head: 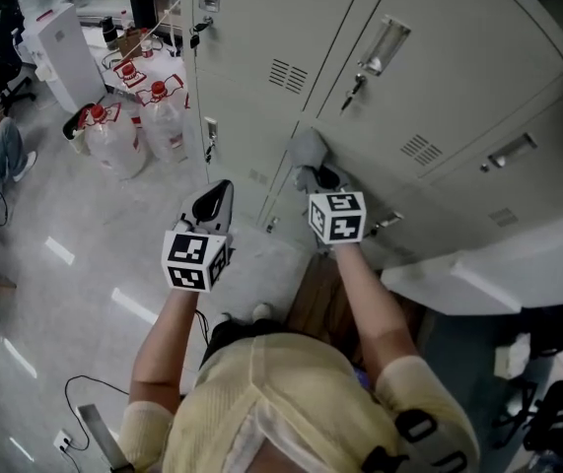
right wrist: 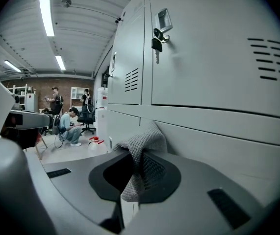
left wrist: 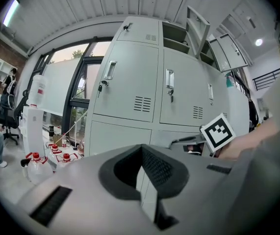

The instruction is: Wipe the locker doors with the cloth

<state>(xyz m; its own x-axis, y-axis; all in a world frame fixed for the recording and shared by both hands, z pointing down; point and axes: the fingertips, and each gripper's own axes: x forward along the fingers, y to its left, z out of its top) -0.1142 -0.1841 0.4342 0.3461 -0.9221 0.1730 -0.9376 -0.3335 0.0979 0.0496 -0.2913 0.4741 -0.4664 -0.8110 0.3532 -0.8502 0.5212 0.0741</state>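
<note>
A grey knitted cloth (head: 308, 149) is pressed against a lower grey locker door (head: 458, 87), close to the seam between two doors. My right gripper (head: 318, 175) is shut on it. In the right gripper view the cloth (right wrist: 142, 146) bunches up out of the closed jaws of the right gripper (right wrist: 137, 173) and touches the door (right wrist: 218, 131). My left gripper (head: 214, 203) hangs to the left, a little off the lockers, shut and holding nothing. In the left gripper view the left gripper (left wrist: 147, 180) points at the locker bank (left wrist: 130, 92), and the right gripper's marker cube (left wrist: 218, 131) shows at the right.
Keys hang in the locks (head: 352, 92) (right wrist: 156, 43). Several water jugs with red caps (head: 113, 136) stand on the floor at the lockers' left end, beside a white cabinet (head: 64, 52). A seated person (right wrist: 71, 126) is further off. Upper locker doors (left wrist: 198, 28) stand open.
</note>
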